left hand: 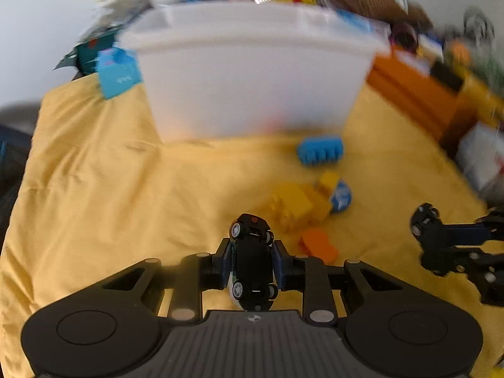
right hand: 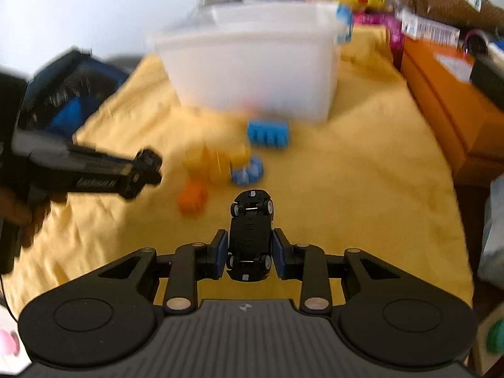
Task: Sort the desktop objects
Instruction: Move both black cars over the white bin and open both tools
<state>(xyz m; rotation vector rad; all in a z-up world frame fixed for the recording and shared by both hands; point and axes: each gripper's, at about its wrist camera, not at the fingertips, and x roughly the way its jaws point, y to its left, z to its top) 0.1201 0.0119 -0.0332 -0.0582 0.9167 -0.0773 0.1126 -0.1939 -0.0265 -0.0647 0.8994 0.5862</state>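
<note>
Each gripper, left gripper [left hand: 252, 260] and right gripper [right hand: 250, 249], clamps a black toy car [left hand: 252, 252]; building blocks [right hand: 267, 134] ahead remain unsorted before the white bin [right hand: 252, 72]

A cloth [left hand: 94, 189] covers the table, and a bin [left hand: 249, 78] stands on it toward the far side. Just before the bin's near wall lies a ridged block [left hand: 319, 151]; nearer still sits a cluster of bricks [left hand: 299, 204] with a small round piece [left hand: 341, 197] touching its right side, and a lone brick [left hand: 318, 245] closest of all. Behind the bin lies a heap of packets — too blurred to tell apart. A long box [right hand: 447, 100] runs along the cloth's right edge.

Each gripper holds a toy car wheels-up above the cloth's near part: the left gripper [left hand: 252, 264] the left car [left hand: 252, 261], the right gripper [right hand: 250, 249] the right car [right hand: 250, 233].
</note>
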